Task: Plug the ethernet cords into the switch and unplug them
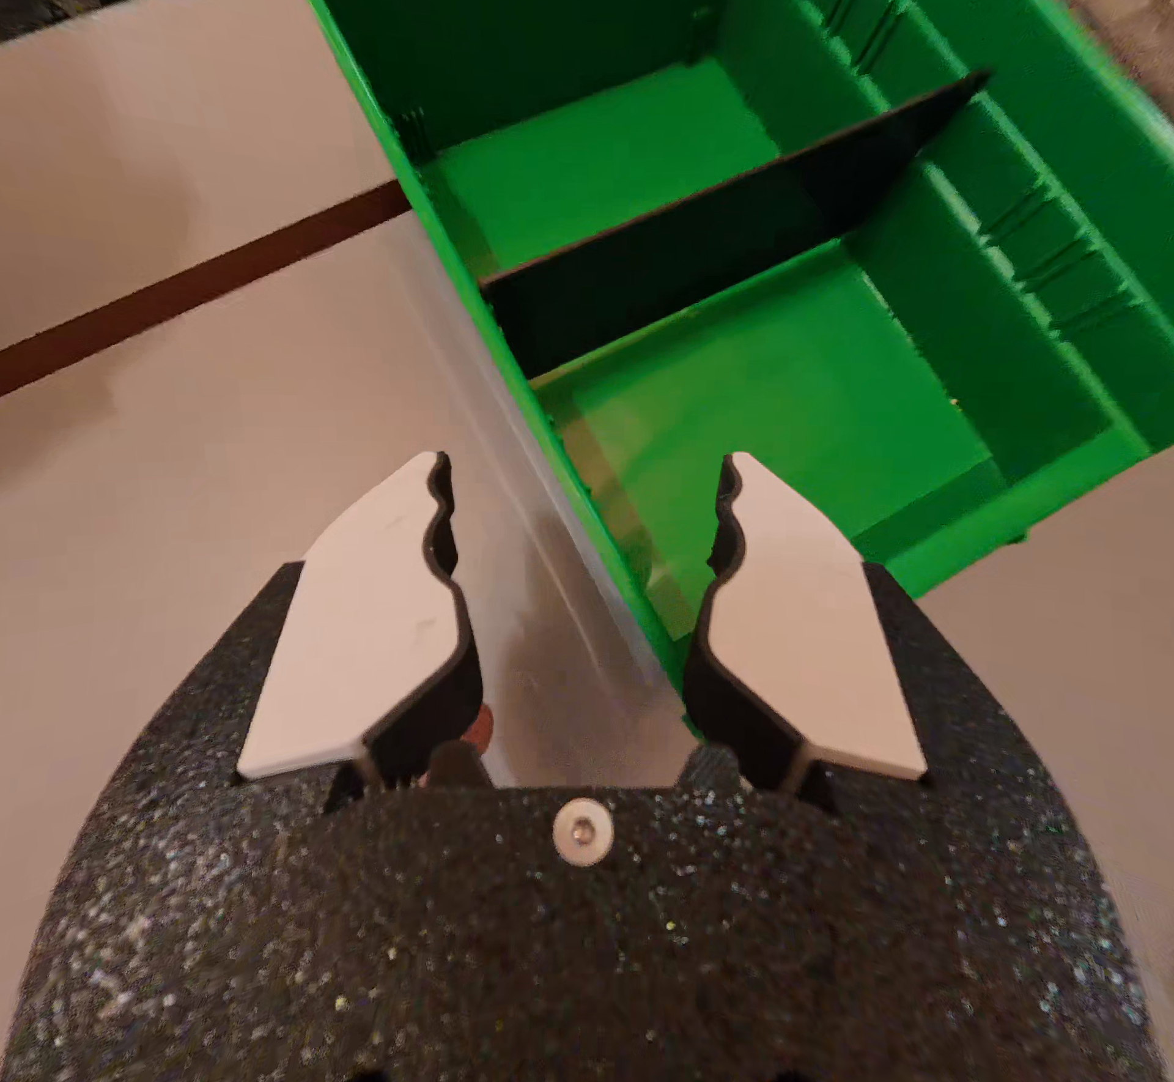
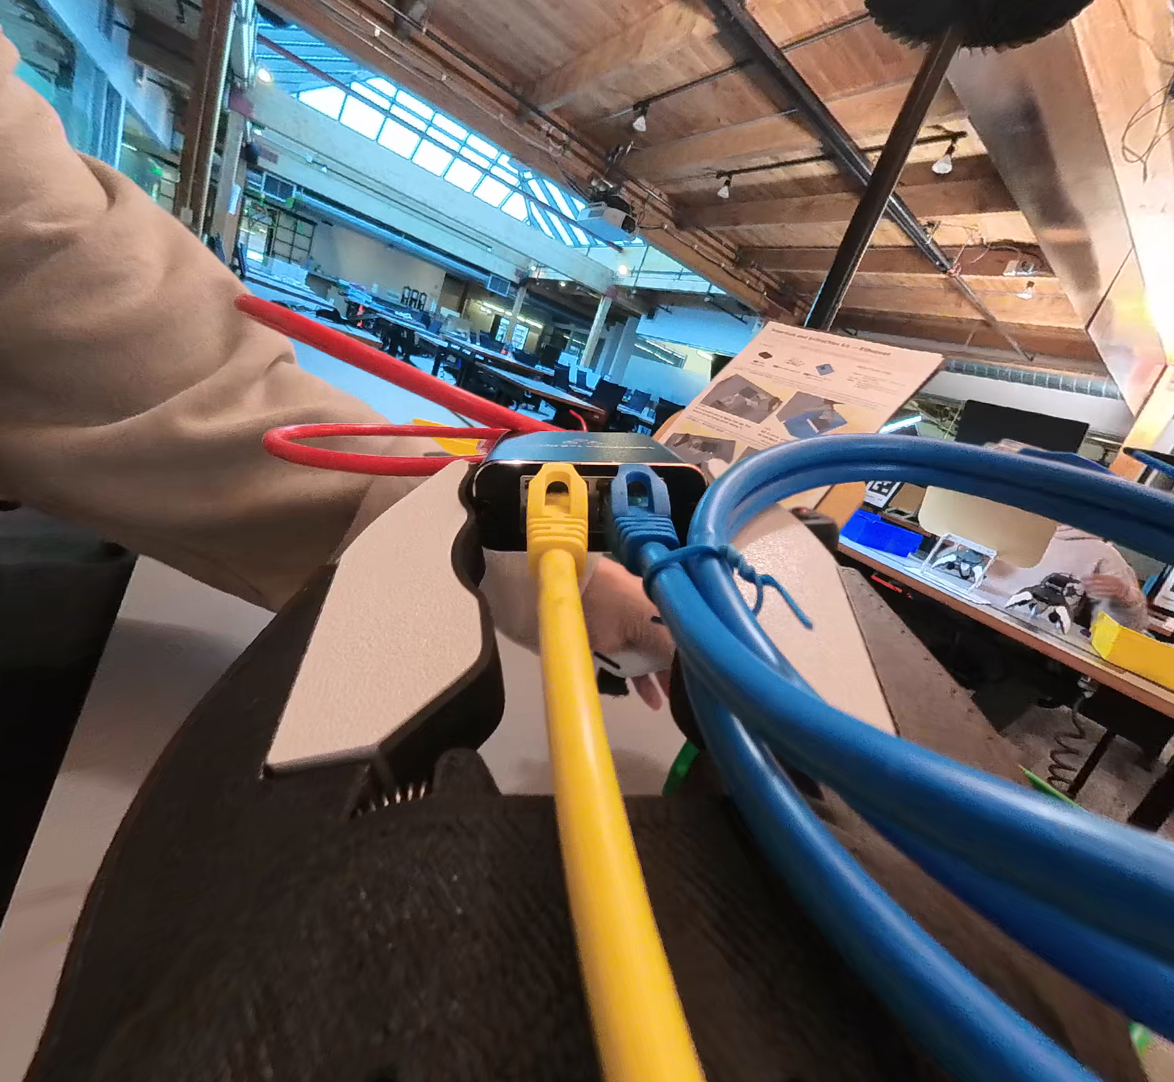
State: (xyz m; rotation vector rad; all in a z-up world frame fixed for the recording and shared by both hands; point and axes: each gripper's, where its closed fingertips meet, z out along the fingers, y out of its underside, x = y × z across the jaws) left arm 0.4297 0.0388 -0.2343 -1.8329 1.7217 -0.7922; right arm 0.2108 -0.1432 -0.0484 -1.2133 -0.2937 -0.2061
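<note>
Right gripper [image 2: 587, 518] clamped on small dark metal switch [image 2: 587, 479], ports facing camera, yellow cord [image 2: 572, 702] and blue cord [image 2: 641, 518] plugged in; left gripper [image 1: 587, 518] spread apart, holding nothing.

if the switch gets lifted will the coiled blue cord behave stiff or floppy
Likely springy: the blue cord holds wide loops. A tie bundles it, so it probably swings as one mass, tugging its plug in the switch.

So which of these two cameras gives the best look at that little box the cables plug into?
The right wrist view. The switch sits close up between the right gripper fingers, facing the camera, with the yellow cord and blue cord plugged in. The left wrist view shows none of it, only an empty green bin.
</note>
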